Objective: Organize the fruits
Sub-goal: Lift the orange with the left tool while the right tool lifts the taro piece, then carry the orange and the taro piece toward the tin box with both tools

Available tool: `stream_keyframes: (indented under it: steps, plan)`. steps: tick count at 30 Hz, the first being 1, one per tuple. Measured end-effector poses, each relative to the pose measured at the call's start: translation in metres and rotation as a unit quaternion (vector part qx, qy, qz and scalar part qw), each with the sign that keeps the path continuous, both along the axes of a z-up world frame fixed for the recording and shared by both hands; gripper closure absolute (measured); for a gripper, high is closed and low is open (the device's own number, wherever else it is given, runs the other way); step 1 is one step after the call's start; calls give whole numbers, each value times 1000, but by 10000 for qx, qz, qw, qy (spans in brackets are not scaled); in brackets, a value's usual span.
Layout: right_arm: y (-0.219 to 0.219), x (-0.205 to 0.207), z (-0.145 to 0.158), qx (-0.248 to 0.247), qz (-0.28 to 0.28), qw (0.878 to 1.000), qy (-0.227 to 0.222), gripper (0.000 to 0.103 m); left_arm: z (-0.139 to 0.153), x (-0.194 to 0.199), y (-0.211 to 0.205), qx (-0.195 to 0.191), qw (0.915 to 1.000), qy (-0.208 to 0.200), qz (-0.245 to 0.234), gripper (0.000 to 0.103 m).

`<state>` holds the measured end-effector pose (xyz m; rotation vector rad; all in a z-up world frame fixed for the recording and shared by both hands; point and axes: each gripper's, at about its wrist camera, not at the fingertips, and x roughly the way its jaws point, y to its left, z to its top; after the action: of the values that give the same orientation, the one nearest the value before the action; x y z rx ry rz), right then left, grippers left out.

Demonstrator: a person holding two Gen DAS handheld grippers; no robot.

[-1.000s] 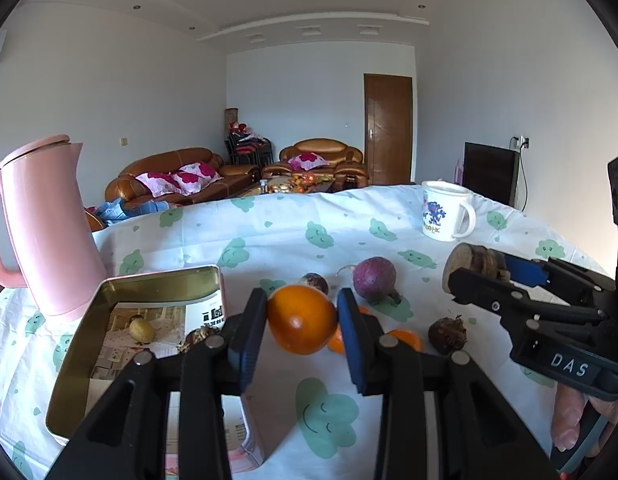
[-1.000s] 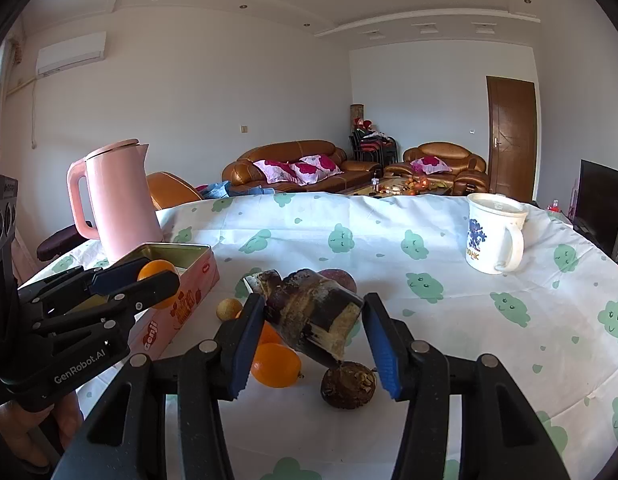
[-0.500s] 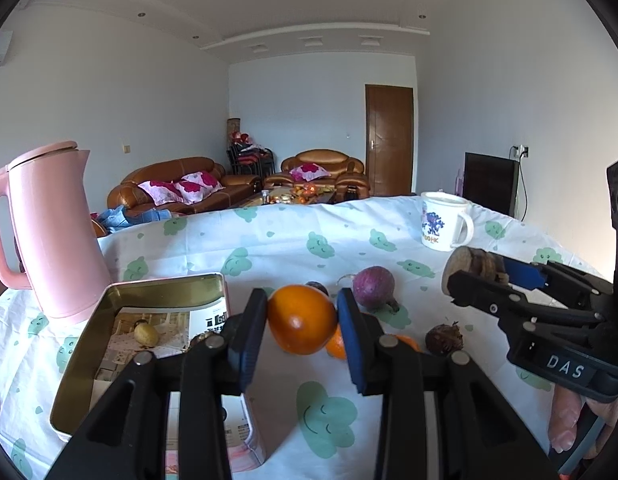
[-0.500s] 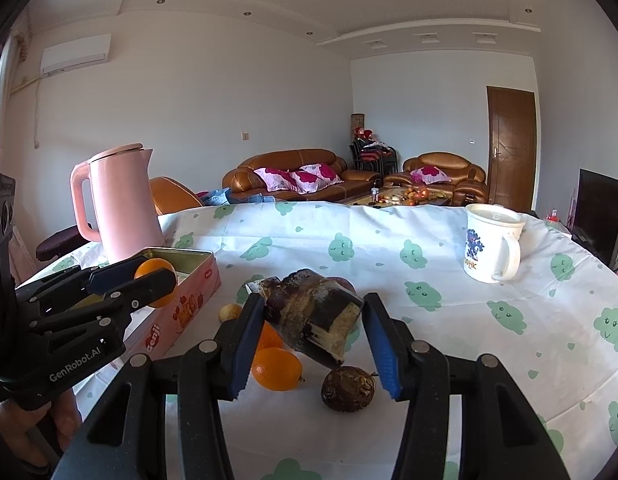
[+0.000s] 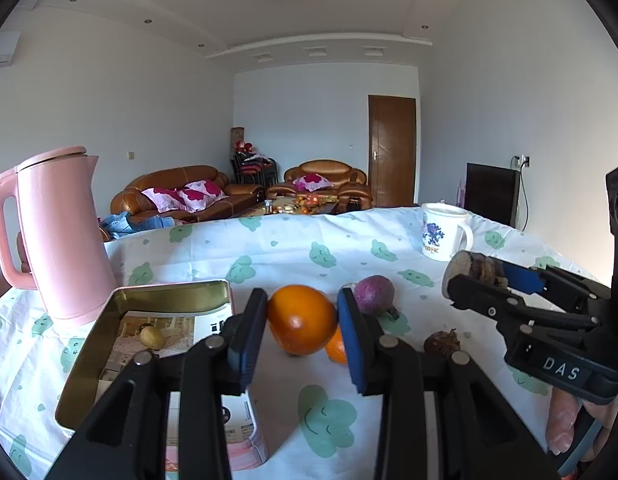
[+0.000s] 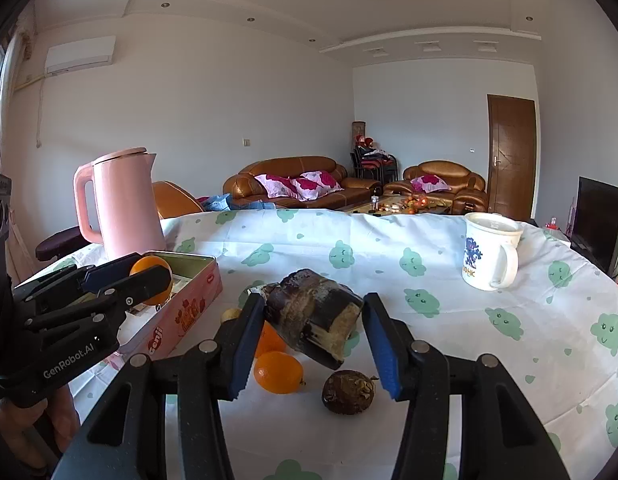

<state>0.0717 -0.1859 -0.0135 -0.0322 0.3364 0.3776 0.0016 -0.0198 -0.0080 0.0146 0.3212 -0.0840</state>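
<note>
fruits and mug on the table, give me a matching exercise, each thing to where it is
Things:
1. orange
2. dark cut chunk
3. small yellow fruit
4. white mug

Places:
a. inside the open tin
b. between the jaws of the left gripper
c. standing on the tablecloth, far right
d. between the jaws of the right gripper

Pairs: 1-b, 2-d, 3-a, 4-c

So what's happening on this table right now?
A person is sorting fruit with two tools. The left hand-held gripper is shut on an orange, held beside the open tin box, which has one small yellowish fruit inside. The right hand-held gripper holds a dark brown chunk above the loose fruit on the tablecloth.
</note>
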Motion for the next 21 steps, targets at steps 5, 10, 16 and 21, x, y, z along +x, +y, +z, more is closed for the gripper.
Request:
stream_keyframes:
  steps: [5, 10, 16, 21]
  plan:
    - [0, -2, 1, -4, 2, 10000, -65, 51, 1, -3, 1, -16, 10000, -77, 18, 66]
    - [0, -7, 2, -8, 7, 9998, -187, 51, 2, -6, 2, -26, 9999, -143, 63, 66]
    - [2, -9, 3, -44, 27, 9996, -263, 51, 2, -7, 7, -73, 9997, -164, 182, 66]
    - [8, -8, 3, -72, 98, 9996, -266, 51, 1, -6, 10, -53, 9995, -148, 267, 66]
